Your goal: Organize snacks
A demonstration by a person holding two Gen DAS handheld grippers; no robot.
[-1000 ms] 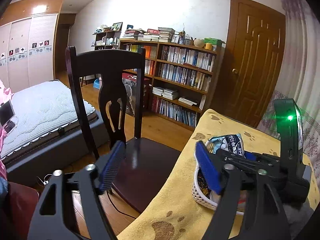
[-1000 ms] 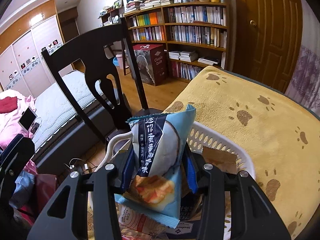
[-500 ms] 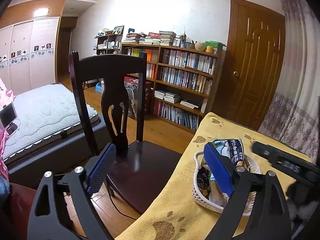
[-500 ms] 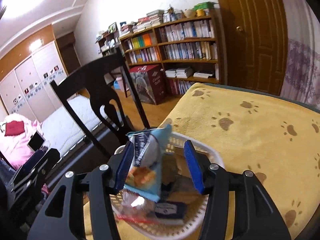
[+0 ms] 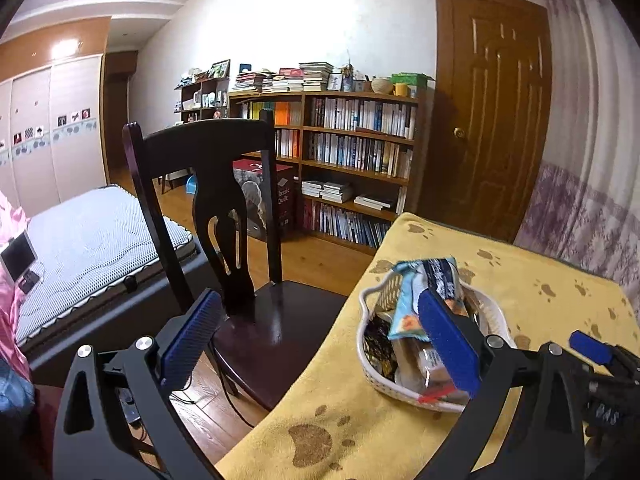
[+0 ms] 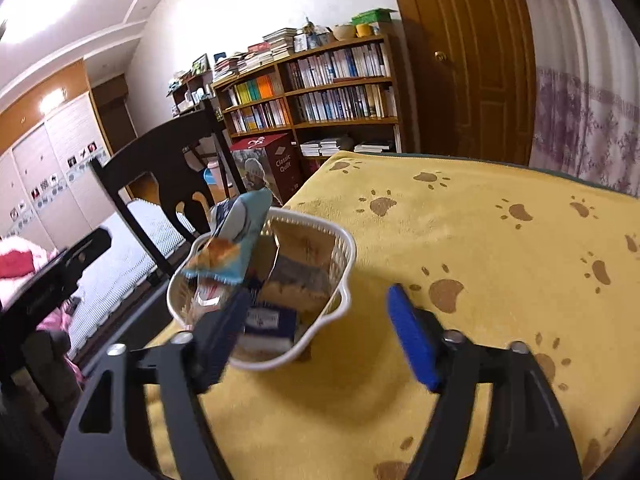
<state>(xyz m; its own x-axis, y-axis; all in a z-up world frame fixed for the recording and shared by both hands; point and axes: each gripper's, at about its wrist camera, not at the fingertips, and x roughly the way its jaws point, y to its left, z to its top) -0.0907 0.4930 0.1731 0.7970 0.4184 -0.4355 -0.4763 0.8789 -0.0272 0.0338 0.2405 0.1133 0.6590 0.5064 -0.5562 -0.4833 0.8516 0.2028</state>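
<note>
Right wrist view: the white basket (image 6: 338, 264) is seen whole on the yellow paw-print surface (image 6: 500, 248), with a light-blue snack packet (image 6: 236, 236) propped at its far-left rim. Left wrist view: a dark chair (image 5: 224, 208) is seen beside the surface. Right hand-held gripper (image 6: 316, 330) is held just before the basket, spread wide, empty. Left hand-held gripper (image 5: 320, 346) is likewise spread, empty.

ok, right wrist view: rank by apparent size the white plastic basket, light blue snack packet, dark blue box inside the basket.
1. White plastic basket, clearly largest.
2. Light blue snack packet.
3. Dark blue box, partly hidden by the finger, so 2 versus 3 is unsure.
</note>
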